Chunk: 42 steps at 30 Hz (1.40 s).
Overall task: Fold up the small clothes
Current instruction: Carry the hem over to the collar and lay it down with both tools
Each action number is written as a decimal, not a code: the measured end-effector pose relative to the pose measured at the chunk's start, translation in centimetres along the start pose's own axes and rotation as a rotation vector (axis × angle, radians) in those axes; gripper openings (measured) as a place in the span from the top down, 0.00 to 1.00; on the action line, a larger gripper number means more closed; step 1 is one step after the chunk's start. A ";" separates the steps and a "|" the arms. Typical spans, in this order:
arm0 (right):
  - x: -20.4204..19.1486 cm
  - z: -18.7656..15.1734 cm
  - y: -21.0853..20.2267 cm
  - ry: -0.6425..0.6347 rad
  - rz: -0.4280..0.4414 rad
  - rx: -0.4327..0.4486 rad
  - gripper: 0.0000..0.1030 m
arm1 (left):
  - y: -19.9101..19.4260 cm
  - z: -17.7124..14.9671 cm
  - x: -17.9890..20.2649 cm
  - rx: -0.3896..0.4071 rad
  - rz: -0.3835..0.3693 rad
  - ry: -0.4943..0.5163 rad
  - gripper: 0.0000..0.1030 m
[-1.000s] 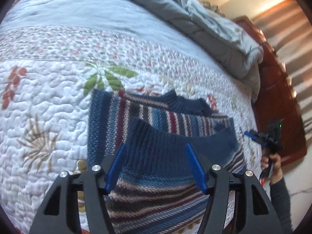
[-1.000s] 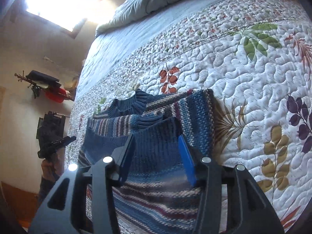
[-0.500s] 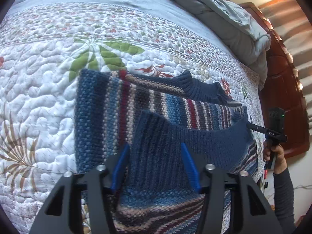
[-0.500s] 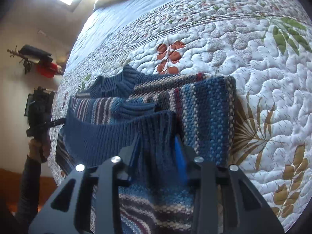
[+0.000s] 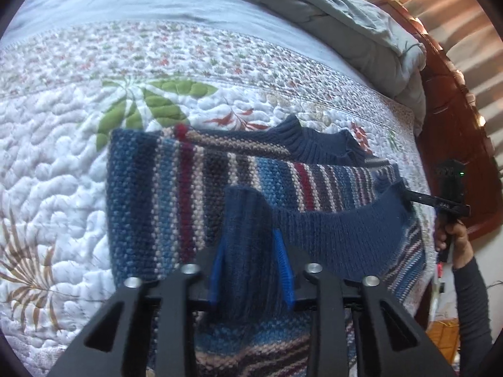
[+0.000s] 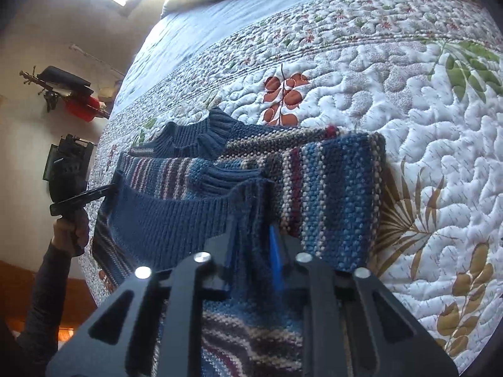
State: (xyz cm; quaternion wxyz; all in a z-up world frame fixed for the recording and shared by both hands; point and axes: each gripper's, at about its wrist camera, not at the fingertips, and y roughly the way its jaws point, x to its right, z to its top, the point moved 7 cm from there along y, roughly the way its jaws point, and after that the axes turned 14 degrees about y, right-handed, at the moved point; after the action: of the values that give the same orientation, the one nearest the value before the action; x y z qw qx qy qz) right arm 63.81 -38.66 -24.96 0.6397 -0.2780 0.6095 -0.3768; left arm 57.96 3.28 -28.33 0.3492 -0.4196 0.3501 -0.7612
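Note:
A small striped knit sweater in blue, cream and dark red lies on the quilted bed, its navy collar toward the far side. Its navy ribbed hem is lifted and stretched between my two grippers. My left gripper is shut on one corner of the hem. My right gripper is shut on the other corner, and also shows at the right of the left wrist view. The sweater in the right wrist view lies under the raised hem.
The white quilt with leaf prints covers the bed. A grey duvet is bunched at the far end beside a dark wooden headboard. In the right wrist view a wall shelf with dark and red items hangs at the left.
Both grippers have closed on the navy hem corners and lifted it. The hem now stretches taut between them over the sweater body.

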 end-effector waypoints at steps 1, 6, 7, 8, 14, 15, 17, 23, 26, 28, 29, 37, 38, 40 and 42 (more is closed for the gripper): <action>-0.1 0.0 -0.3 -0.005 -0.002 0.014 0.89 | -0.1 0.0 0.1 0.005 0.001 0.002 0.90; -1.2 -0.1 -2.6 -0.029 0.004 0.079 0.91 | -2.5 0.2 1.0 0.078 0.018 0.010 0.92; -1.5 -0.2 -2.9 -0.034 0.004 0.087 0.91 | -3.2 0.4 1.2 0.096 0.019 0.013 0.92; -1.8 -0.3 -3.4 -0.041 0.004 0.097 0.91 | -4.1 0.6 1.6 0.116 0.024 0.018 0.92; -4.7 0.3 -6.9 -0.079 0.005 0.170 0.91 | -8.2 2.6 2.9 0.187 0.037 0.048 0.92; -5.2 0.8 -7.6 -0.084 0.007 0.191 0.91 | -9.0 3.3 3.1 0.201 0.040 0.051 0.92; -5.7 1.5 -8.4 -0.083 0.006 0.219 0.91 | -10.3 4.6 3.0 0.223 0.052 0.052 0.92; -6.2 5.0 -8.0 -0.048 -0.028 0.265 0.91 | -9.9 8.2 1.4 0.222 0.089 0.035 0.92; -5.7 6.5 -6.2 -0.031 -0.075 0.258 0.91 | -7.9 9.0 0.2 0.184 0.115 0.024 0.92; -5.1 7.4 -4.9 -0.020 -0.103 0.247 0.91 | -6.3 9.3 -0.6 0.155 0.135 0.016 0.92; -4.8 7.8 -4.2 -0.013 -0.119 0.240 0.91 | -5.7 9.2 -1.0 0.143 0.145 0.010 0.92; -1.9 9.3 0.3 0.040 -0.220 0.187 0.91 | 0.1 8.4 -4.5 0.010 0.193 -0.064 0.92; -1.5 9.3 0.7 0.047 -0.229 0.179 0.91 | 0.8 8.1 -4.8 -0.010 0.200 -0.073 0.92; -0.7 9.3 2.0 0.061 -0.263 0.157 0.91 | 2.5 7.2 -5.6 -0.050 0.212 -0.097 0.92; -0.1 9.1 2.9 0.075 -0.284 0.138 0.91 | 3.2 6.9 -5.9 -0.064 0.214 -0.116 0.92</action>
State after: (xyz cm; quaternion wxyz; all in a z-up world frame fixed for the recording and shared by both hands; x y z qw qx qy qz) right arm 73.26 -37.91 -26.35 0.5742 -0.3024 0.5602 -0.5149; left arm 67.20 4.91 -30.50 0.4347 -0.4339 0.3962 -0.6825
